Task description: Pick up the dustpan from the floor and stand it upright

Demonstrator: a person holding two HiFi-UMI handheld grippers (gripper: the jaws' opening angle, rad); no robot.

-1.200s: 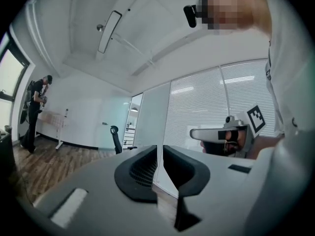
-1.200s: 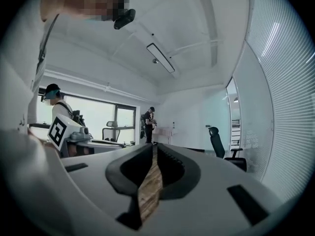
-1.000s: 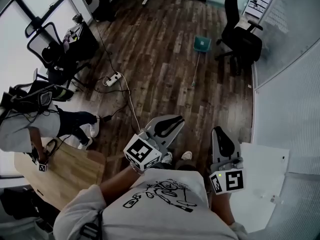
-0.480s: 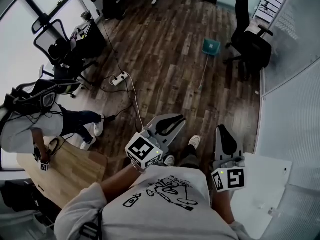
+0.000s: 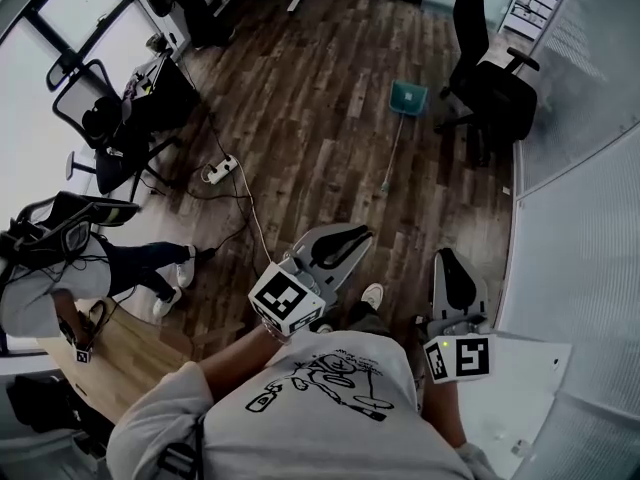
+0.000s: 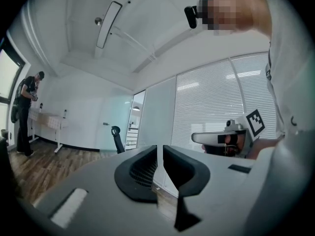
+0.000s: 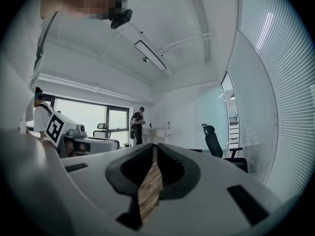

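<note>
The teal dustpan [image 5: 407, 97] lies flat on the wooden floor far ahead, and its long thin handle [image 5: 392, 153] points back toward me. Both grippers are held level in front of my chest, well short of it. My left gripper [image 5: 360, 233] is shut with nothing between its jaws, which meet at a thin slit in the left gripper view [image 6: 160, 150]. My right gripper [image 5: 447, 260] is also shut and empty, with only floor showing behind its jaws in the right gripper view [image 7: 154, 149]. The dustpan shows in neither gripper view.
A black office chair [image 5: 492, 80] stands just right of the dustpan. A power strip [image 5: 222, 168] and its cable trail across the floor at the left. More chairs [image 5: 105, 118], a seated person [image 5: 50, 283] and a wooden table [image 5: 115, 363] are at the left. A blinds-covered glass wall [image 5: 580, 218] runs along the right.
I have stepped across the floor, and my feet have shifted. The wooden table and seated person have slid toward the lower left. Both grippers stay shut in front of me.
</note>
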